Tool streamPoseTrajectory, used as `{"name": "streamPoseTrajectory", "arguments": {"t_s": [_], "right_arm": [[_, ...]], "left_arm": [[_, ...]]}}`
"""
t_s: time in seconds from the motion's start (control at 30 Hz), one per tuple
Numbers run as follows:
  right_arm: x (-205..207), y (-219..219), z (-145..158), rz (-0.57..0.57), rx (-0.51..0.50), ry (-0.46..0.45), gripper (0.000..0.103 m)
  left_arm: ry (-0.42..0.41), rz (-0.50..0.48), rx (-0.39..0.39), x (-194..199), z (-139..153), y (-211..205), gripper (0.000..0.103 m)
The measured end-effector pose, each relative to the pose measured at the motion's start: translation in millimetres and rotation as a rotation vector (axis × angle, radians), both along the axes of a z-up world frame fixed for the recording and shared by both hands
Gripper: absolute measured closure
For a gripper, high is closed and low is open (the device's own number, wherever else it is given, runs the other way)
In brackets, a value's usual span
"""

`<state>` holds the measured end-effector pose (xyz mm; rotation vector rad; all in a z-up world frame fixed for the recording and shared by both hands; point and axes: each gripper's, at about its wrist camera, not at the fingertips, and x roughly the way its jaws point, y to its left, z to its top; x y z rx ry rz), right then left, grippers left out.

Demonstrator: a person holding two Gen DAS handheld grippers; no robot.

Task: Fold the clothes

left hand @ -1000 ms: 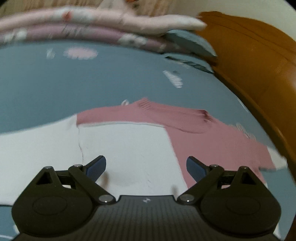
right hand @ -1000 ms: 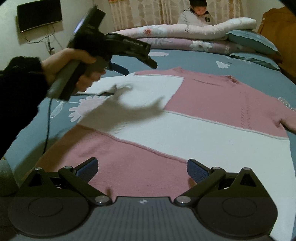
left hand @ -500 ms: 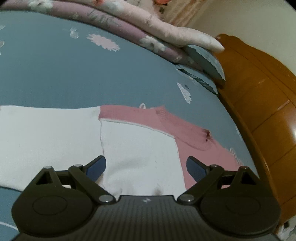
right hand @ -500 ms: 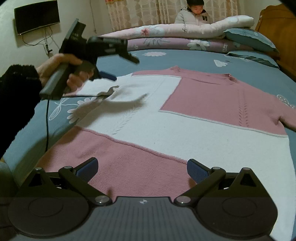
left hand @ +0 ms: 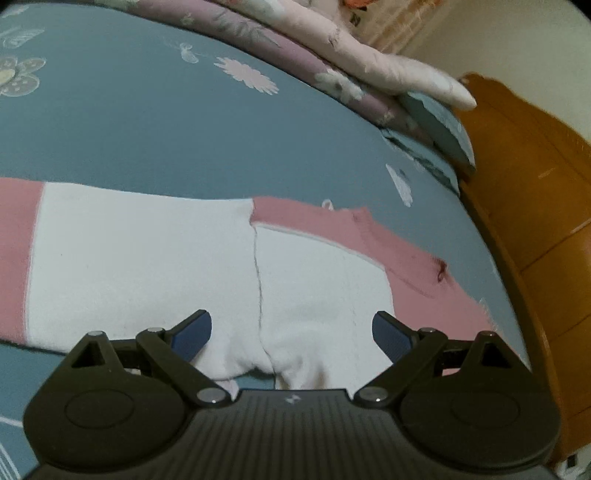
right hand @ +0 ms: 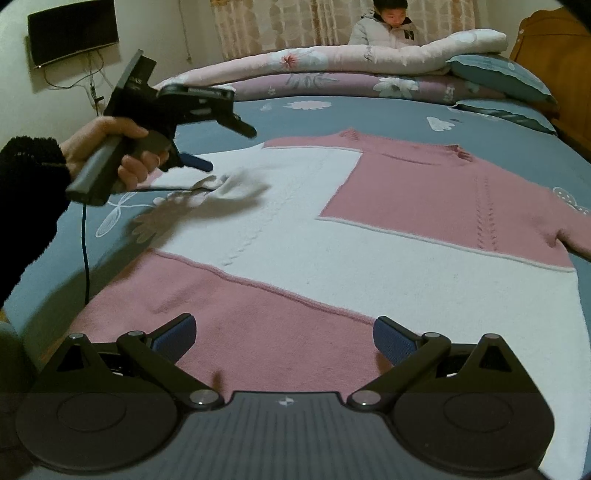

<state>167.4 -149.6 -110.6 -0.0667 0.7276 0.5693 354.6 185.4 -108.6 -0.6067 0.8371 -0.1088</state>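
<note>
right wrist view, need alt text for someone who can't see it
A pink and white sweater lies spread flat on a blue flowered bedspread, with the open right gripper low over its pink hem. At left, a hand holds the left gripper above the white sleeve; folded quilts and a seated person are behind.

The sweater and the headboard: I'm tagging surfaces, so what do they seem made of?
Sweater: soft matte knit, likely wool or acrylic; ribbed collar and cable-stitch lines show.
Headboard: apparently wood with a glossy orange-brown varnish; panel seams and faint highlights show.
</note>
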Motion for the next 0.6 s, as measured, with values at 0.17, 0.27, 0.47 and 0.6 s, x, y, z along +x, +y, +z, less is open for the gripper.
{"name": "streamPoseTrajectory", "arguments": {"t_s": [0.17, 0.27, 0.47, 0.6], "right_arm": [[2.4, 0.8, -2.4, -0.009, -0.015, 0.005, 0.000], [2.7, -1.0, -2.1, -0.016, -0.015, 0.007, 0.000], [1.5, 0.5, -1.4, -0.016, -0.012, 0.006, 0.000], [3.5, 2.9, -5.7, -0.018, -0.032, 0.016, 0.000]], "left_arm": [[0.015, 0.046, 0.013, -6.4, -13.5, 13.7, 0.009], [0.018, 0.104, 0.031, -18.2, -8.5, 28.9, 0.009], [0.004, 0.172, 0.074, -17.5, 9.7, 55.0, 0.009], [0.028, 0.204, 0.117, -8.1, -1.2, 65.5, 0.009]]}}
